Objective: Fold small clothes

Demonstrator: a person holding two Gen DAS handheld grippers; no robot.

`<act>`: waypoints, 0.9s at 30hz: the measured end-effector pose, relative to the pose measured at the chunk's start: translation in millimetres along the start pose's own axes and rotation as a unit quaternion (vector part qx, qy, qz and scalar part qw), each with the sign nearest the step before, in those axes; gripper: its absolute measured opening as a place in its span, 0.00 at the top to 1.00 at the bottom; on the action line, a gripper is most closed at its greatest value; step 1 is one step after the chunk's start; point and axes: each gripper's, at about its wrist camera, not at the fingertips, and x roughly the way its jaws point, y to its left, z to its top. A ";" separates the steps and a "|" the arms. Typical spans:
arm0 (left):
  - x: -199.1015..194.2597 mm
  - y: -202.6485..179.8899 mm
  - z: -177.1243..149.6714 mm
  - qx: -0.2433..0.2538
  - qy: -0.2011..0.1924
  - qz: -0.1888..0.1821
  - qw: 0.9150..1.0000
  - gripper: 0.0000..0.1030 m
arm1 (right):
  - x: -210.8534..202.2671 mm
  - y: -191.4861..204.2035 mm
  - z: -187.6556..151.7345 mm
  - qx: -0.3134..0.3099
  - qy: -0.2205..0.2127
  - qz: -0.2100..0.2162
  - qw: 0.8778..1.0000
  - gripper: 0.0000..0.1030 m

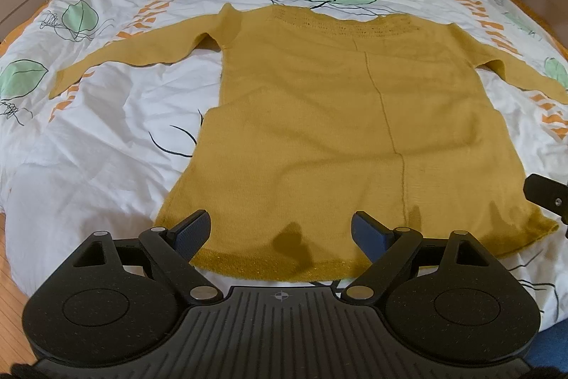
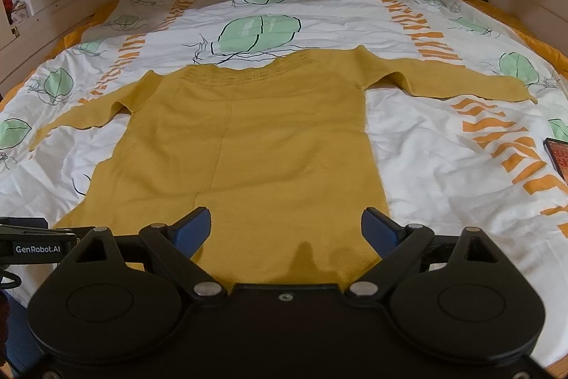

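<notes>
While both tools hover spread wide and empty, left tool (image 1: 280, 233) and right tool (image 2: 285, 229), the mustard-yellow knitted long-sleeved sweater (image 1: 337, 116) stretches lengthwise straight ahead, hem nearest both.

"GenRobot.AI" in white on the left gripper (image 2: 37, 245) body.

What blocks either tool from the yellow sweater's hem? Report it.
Nothing visible. The left tool and right tool both stand open right over the yellow sweater, which lies flat on the bedspread.
</notes>
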 end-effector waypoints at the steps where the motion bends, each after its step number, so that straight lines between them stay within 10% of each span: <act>1: 0.5 0.3 0.4 0.001 0.002 0.001 1.000 0.16 | 0.1 0.3 0.0 0.000 0.000 0.001 1.000 0.10; 27: 0.3 -1.4 3.5 0.005 0.003 0.003 1.000 0.16 | 1.8 1.9 4.2 0.004 0.001 0.012 1.000 0.05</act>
